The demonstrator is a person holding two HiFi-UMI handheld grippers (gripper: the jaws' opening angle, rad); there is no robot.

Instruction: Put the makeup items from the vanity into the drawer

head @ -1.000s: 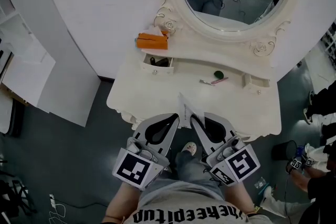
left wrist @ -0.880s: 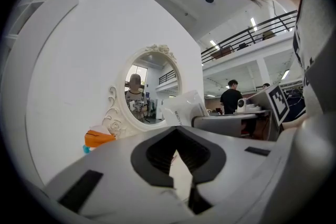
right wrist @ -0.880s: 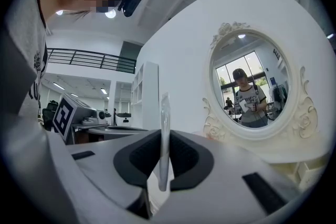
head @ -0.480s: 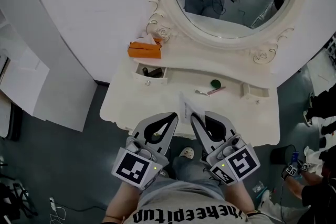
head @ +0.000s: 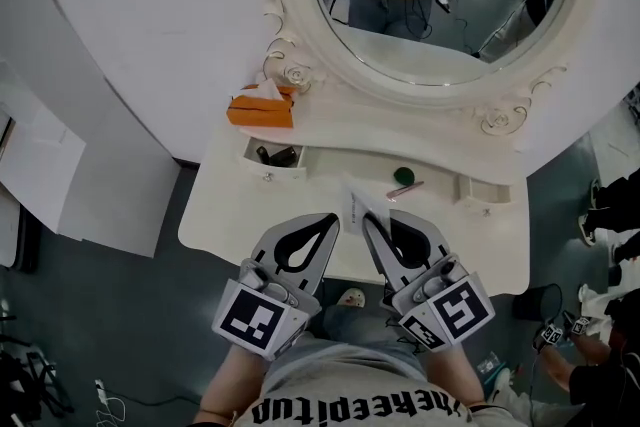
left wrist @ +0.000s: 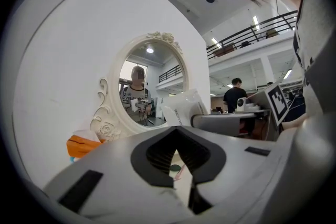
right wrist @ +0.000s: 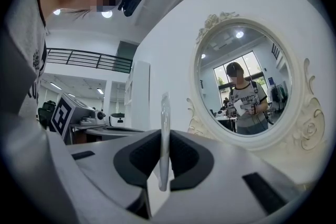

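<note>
Makeup pieces (head: 272, 155) are already lying dark in the open drawer (head: 285, 169) at the counter's (head: 240, 215) rear left. At the front edge the left claw (head: 334, 219) is hovering closed and empty; the right claw (head: 366, 219) is pinching a thin white sachet (head: 355, 200). A green compact (head: 404, 174) and a pink pencil (head: 404, 188) are waiting farther right. Pinched by one edge, the sachet is risking a slip or a snag on the drawer rim.

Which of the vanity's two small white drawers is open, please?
The left small white drawer, below the orange box: pulled out, dark items showing. The right one is shut.
</note>
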